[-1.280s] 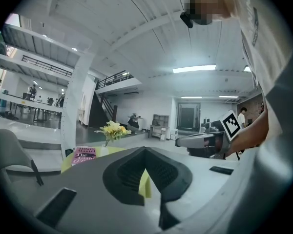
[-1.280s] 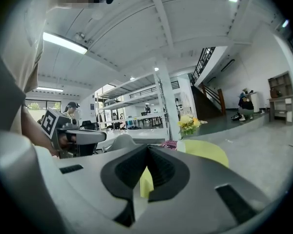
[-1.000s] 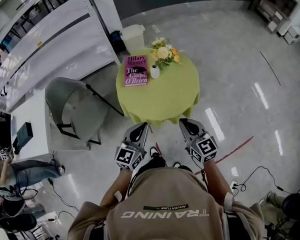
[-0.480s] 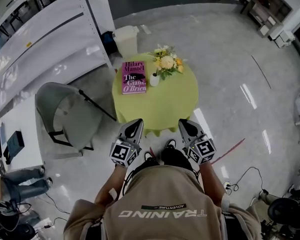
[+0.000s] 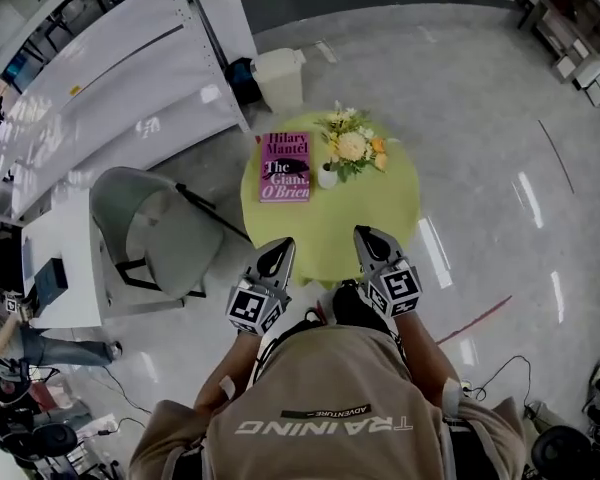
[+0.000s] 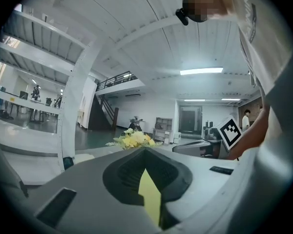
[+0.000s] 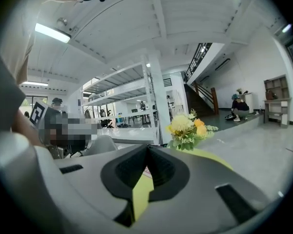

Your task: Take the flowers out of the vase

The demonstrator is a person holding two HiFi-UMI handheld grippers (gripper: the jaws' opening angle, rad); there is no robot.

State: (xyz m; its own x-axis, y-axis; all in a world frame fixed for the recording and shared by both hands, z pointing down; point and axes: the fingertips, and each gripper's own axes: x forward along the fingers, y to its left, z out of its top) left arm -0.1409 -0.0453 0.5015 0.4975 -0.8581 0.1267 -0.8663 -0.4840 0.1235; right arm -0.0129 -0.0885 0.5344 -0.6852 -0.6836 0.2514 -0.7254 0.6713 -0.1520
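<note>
Flowers (image 5: 352, 148): 1 bunch of yellow, orange and white blooms with green leaves. It stands in 1 small white vase (image 5: 327, 178) on the far part of 1 round table (image 5: 380, 213), which is covered by a yellow-green cloth. 1 pink book (image 5: 285, 167) lies flat just beside the vase, on its left in the head view.

The 2 grippers hang over the near edge of the table, well apart from the vase, and both point toward it. The left gripper (image 5: 280, 245) has its jaws clenched together with nothing between them. The right gripper (image 5: 363, 233) is clenched the same way and is also empty. Each gripper view shows only green cloth below the meeting tips.

1 grey chair (image 5: 155, 230) stands to the left of the table and 1 white bin (image 5: 280, 76) stands beyond it. Long white shelving (image 5: 110, 78) runs along the left of the room. The floor (image 5: 480, 138) is glossy grey.
</note>
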